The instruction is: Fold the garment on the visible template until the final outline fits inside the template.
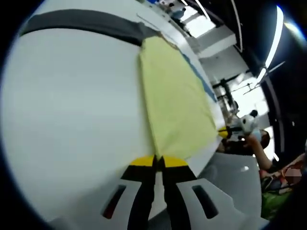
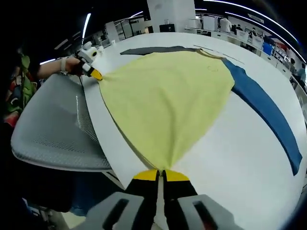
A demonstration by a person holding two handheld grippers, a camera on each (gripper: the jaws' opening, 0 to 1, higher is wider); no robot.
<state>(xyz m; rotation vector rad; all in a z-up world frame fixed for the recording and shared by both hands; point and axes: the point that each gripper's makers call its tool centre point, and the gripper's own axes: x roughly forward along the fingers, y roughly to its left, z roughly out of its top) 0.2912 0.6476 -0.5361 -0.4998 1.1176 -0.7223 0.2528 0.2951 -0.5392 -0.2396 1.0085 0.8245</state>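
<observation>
- Yellow garment [image 2: 165,103] lies flat on the white table [image 2: 240,158], partly folded; its near edge runs along the table edge beside the grey mesh chair [image 2: 53,129].
- Right gripper [image 2: 161,173]: jaws clenched on the garment's near corner, the cloth tapering to a point between the yellow-tipped jaws.
- Left gripper [image 1: 158,161]: jaws closed on the opposite corner of the same near edge. In the right gripper view it appears at far left [image 2: 91,71], held by a hand, with the cloth running up to it.
- Template markings: a blue strip [image 2: 268,112] runs along the garment's right side and past it toward the near right; a dark grey strip [image 2: 153,50] lies along the far edge. In the left gripper view the grey strip [image 1: 86,23] crosses the far end of the garment [image 1: 175,98].
- Orientation: in the left gripper view the garment's long axis runs from the gripper away toward the grey strip. The neckline, as far as it can be made out, sits at the far end near the strips' corner.
- Judgement, step in hand: both corners pinched, ready to carry the near edge over.
- Judgement, doing it well: lift both corners level, keep the edge taut between the grippers, move them together, and lay the edge parallel to the grey strip, inside the blue one.
- Risk: uneven lift would skew the fold past the outline.
</observation>
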